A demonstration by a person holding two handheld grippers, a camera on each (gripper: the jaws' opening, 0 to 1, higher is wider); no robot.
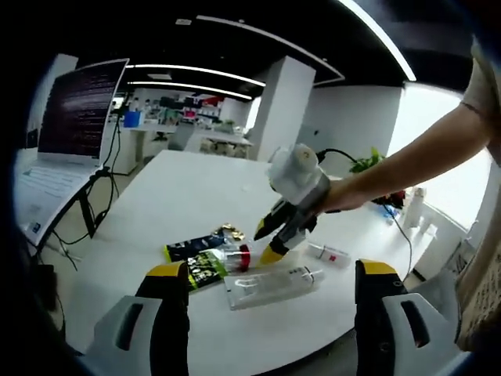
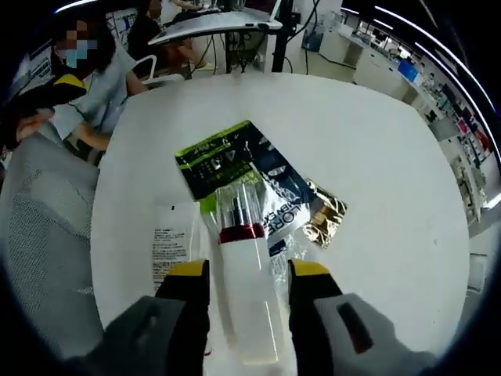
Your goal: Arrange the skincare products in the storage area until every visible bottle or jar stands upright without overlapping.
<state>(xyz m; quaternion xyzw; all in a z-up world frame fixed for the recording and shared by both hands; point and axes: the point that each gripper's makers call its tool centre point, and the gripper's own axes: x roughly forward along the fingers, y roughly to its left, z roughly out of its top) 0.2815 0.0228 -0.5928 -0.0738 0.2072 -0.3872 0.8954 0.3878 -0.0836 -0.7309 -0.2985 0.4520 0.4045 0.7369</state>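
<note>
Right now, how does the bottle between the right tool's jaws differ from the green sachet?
The bottle is white with a red band and clear cap; the green sachet is green and black with print. The bottle is rounded and long; the sachet is flat. The bottle lies partly over the sachets, between the right tool jaws. Both lie flat on the white table.

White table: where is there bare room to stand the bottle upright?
The white table is bare beyond the gold sachet toward the far rim. It is crowded around the bottle between the right tool, where the green packet and blue packet overlap.
</note>
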